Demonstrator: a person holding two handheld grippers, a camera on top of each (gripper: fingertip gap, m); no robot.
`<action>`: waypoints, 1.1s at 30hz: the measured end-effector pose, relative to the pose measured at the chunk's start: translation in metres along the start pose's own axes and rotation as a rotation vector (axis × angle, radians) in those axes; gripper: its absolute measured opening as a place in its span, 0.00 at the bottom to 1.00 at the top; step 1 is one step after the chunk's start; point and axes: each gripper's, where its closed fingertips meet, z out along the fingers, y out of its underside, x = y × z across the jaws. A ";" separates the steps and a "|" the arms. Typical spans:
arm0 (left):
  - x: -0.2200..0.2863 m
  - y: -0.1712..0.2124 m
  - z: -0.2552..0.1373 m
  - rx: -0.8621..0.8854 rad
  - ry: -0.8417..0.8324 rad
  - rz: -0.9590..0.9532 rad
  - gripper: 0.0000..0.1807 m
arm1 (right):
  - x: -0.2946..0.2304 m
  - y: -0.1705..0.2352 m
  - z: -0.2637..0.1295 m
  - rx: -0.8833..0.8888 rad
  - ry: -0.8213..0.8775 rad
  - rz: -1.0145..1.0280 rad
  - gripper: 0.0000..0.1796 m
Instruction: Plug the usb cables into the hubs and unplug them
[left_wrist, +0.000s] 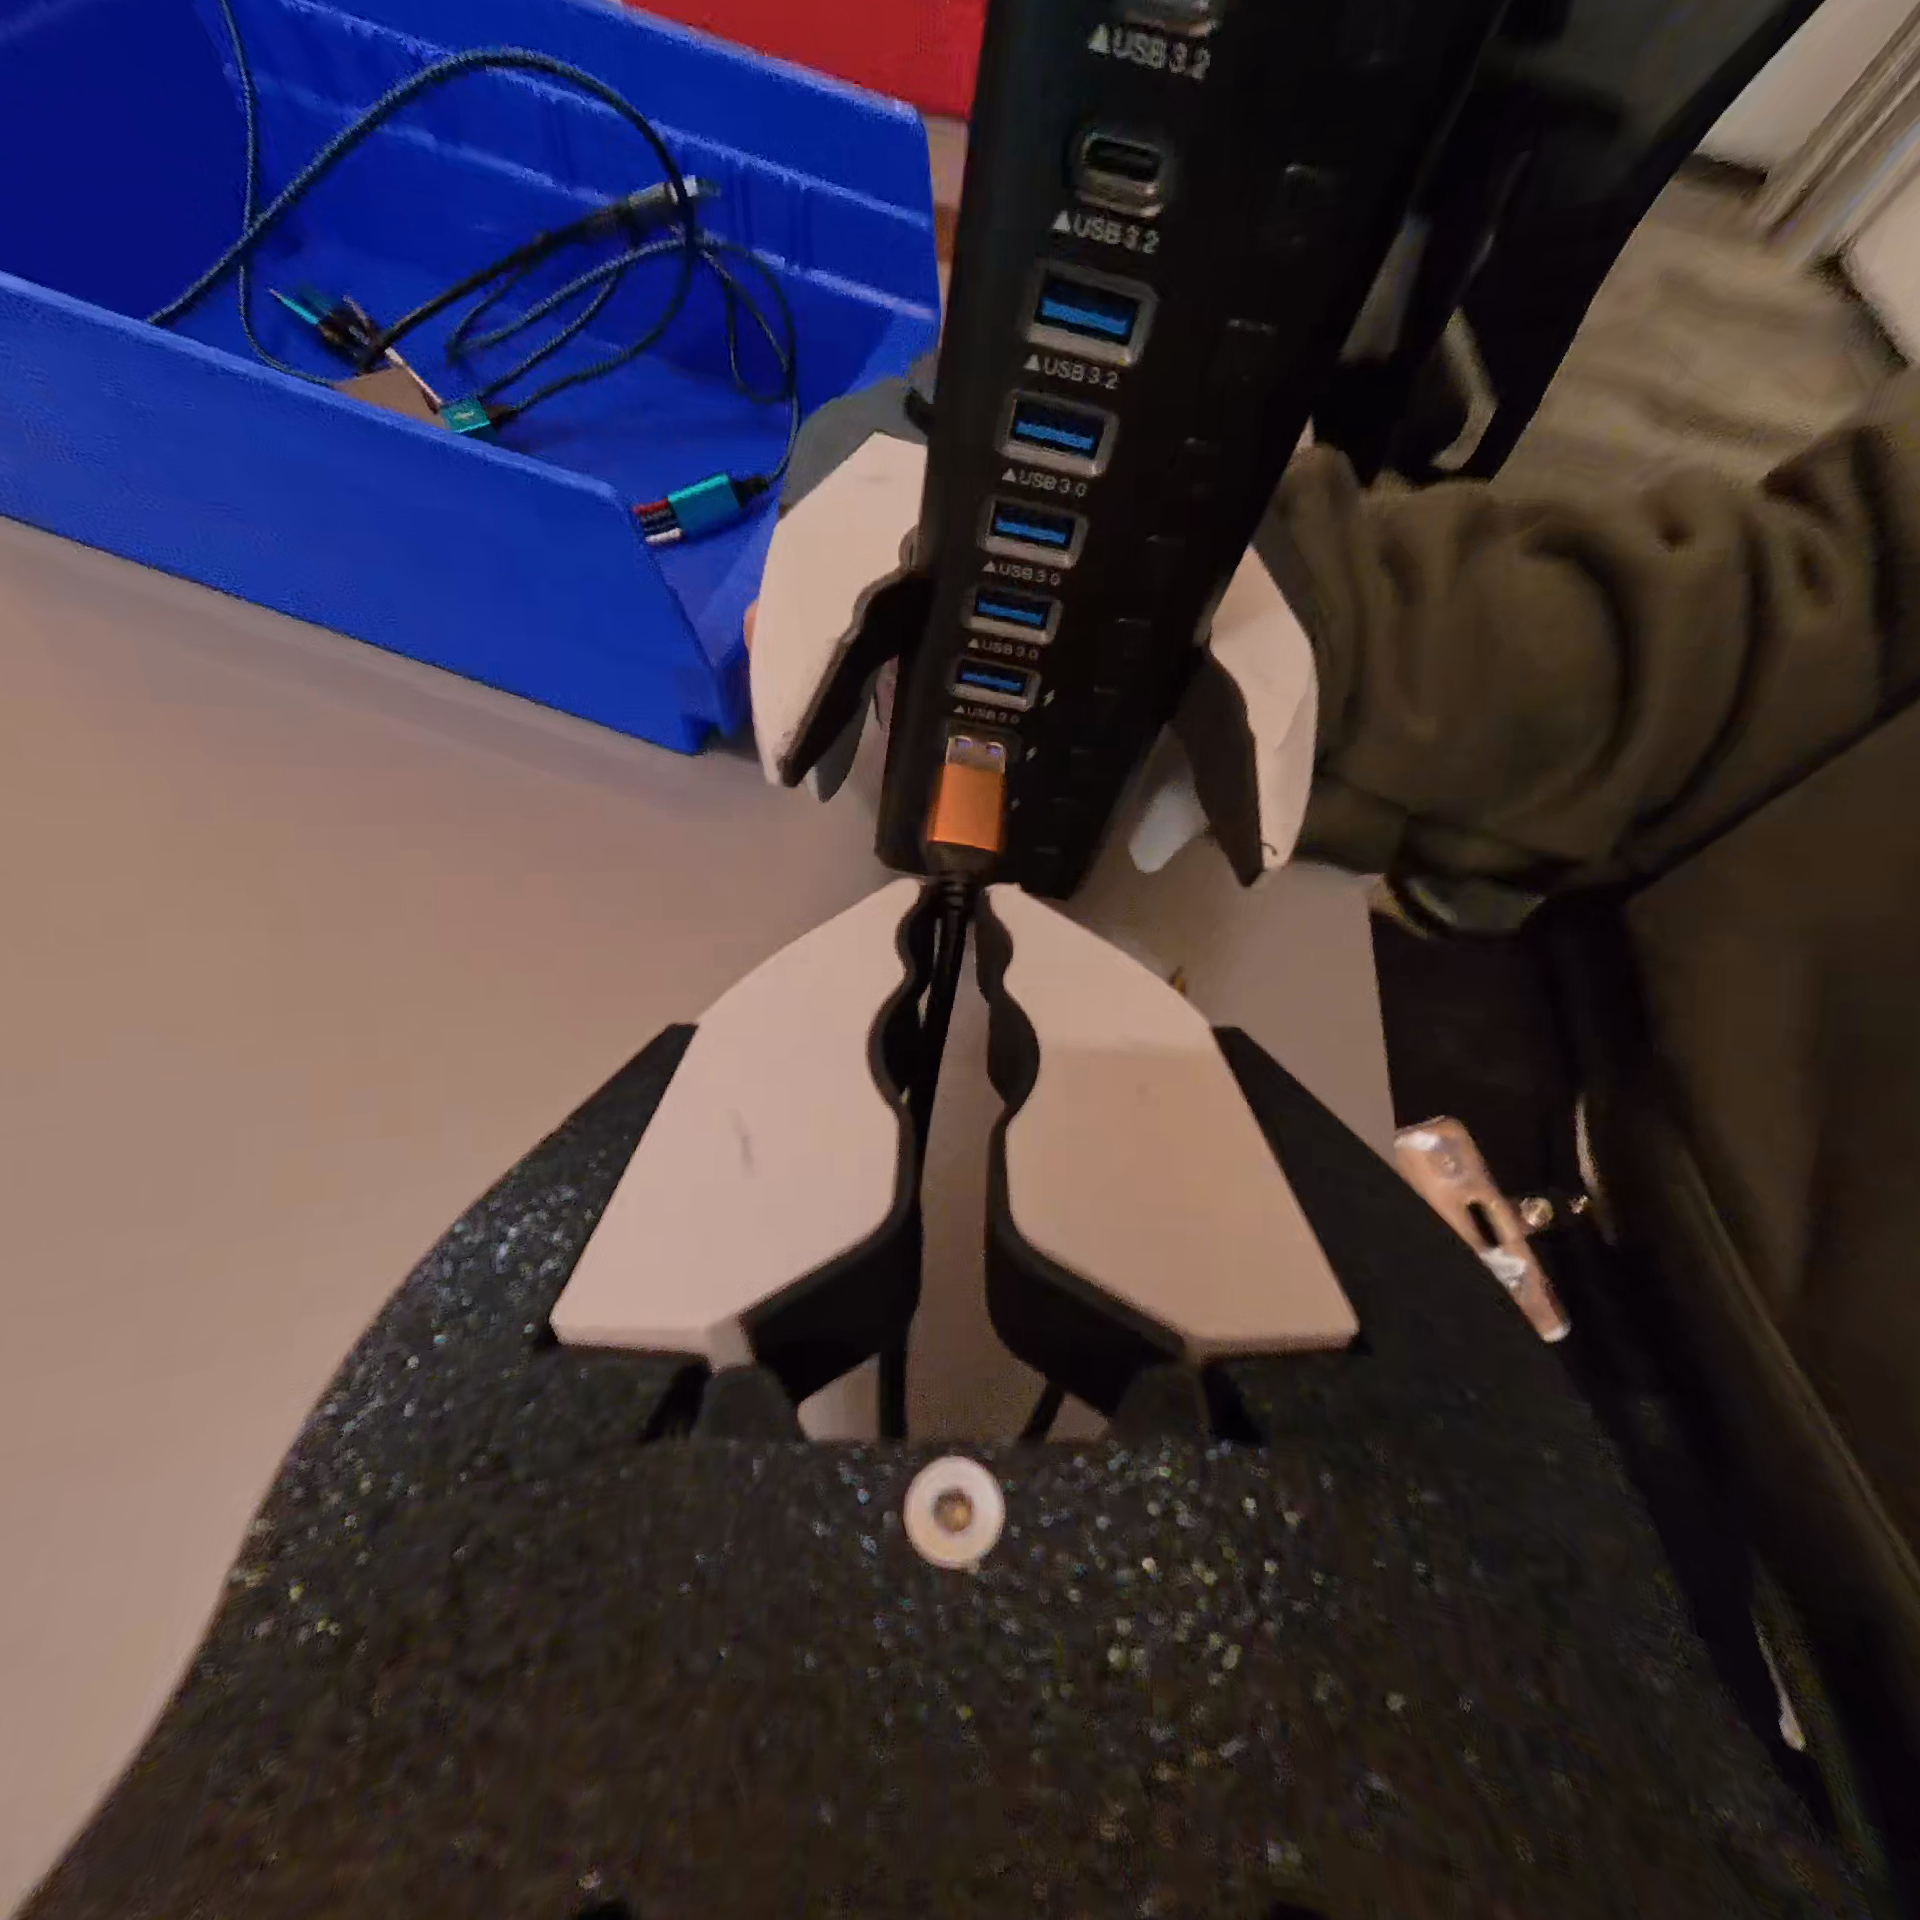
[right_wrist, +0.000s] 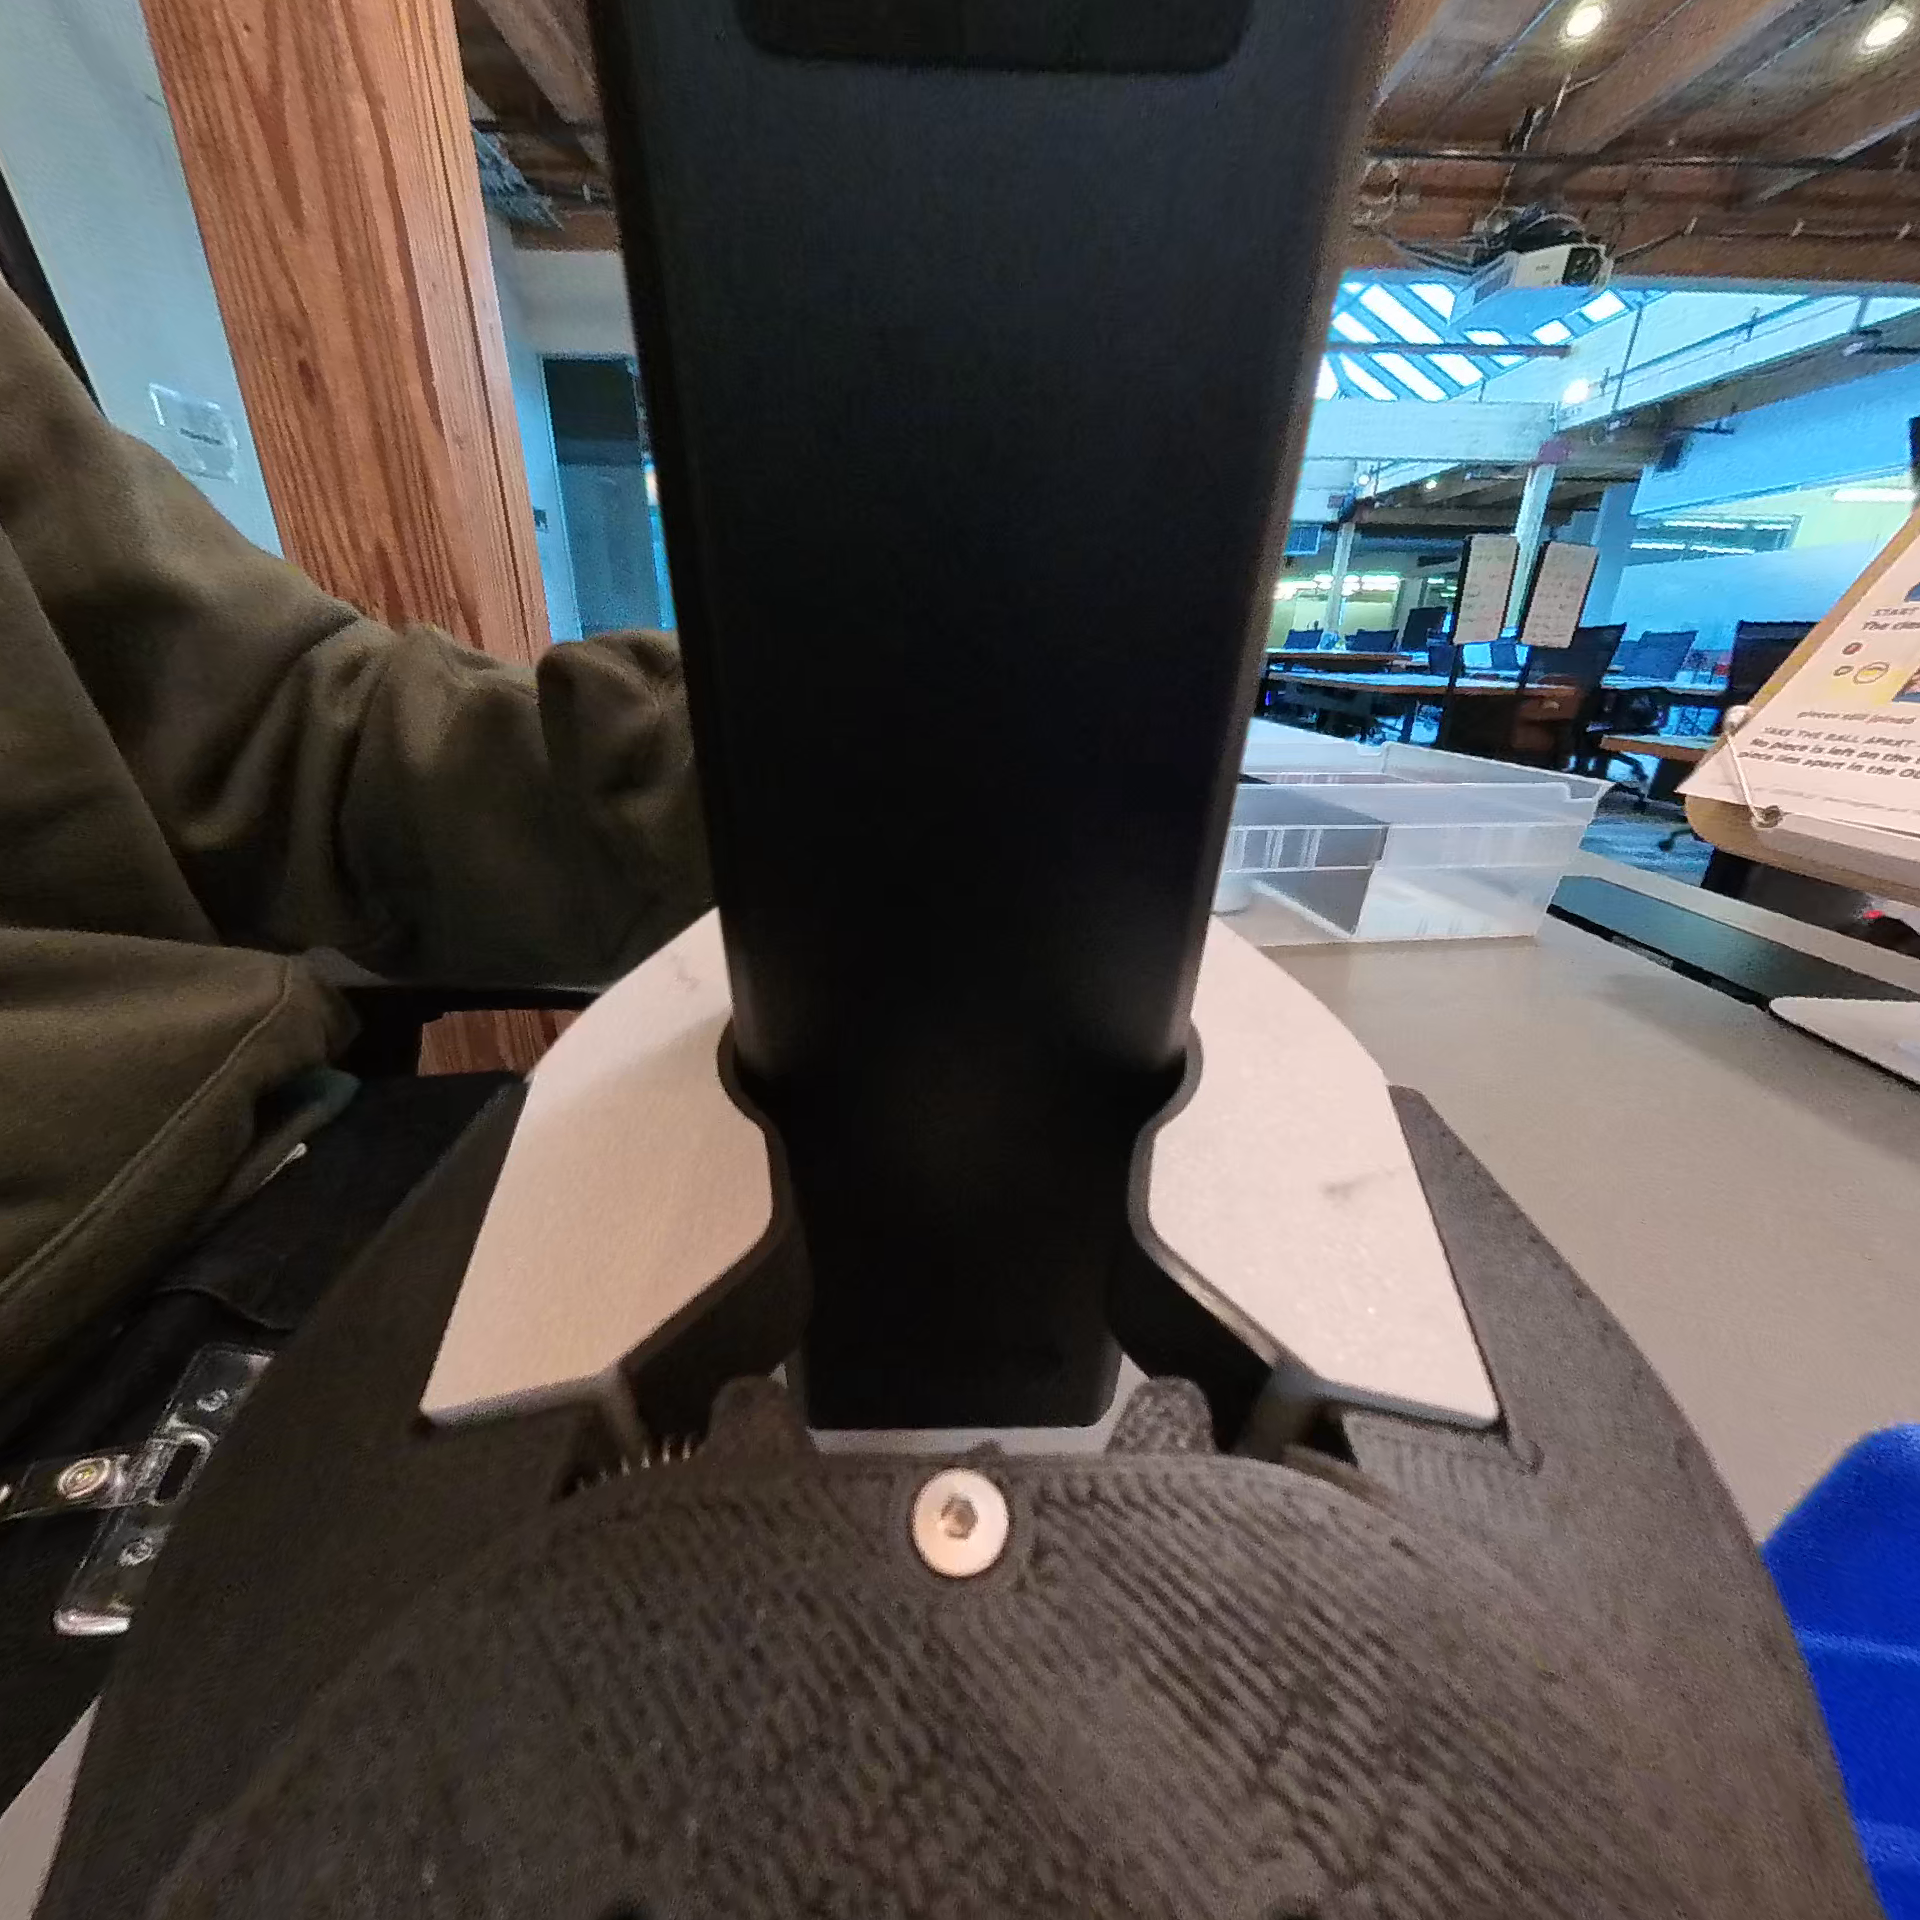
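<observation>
A: My left gripper (left_wrist: 948, 902) pinches the black cable (left_wrist: 940, 997) just behind its orange plug (left_wrist: 968, 800).

B: And the hub (left_wrist: 1122, 416)?

A: Clamped upright in my right gripper (right_wrist: 961, 1081); plug seated in its lowest port. Blue bin (left_wrist: 312, 499) beyond.

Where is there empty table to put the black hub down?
Bare table lies in front of the blue bin, left of the left gripper. More shows between the right gripper and the clear tray. Inside the bin is crowded with cables.
</observation>
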 end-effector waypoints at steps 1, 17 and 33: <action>0.000 0.000 0.001 0.018 0.011 -0.012 0.04 | 0.000 -0.001 -0.001 0.007 0.000 0.004 0.40; 0.004 0.003 0.011 0.037 0.001 0.134 0.08 | -0.002 0.001 0.001 -0.006 -0.015 0.000 0.40; -0.001 -0.002 0.013 -0.217 -0.167 0.354 0.07 | -0.006 0.010 0.010 -0.079 -0.019 -0.016 0.40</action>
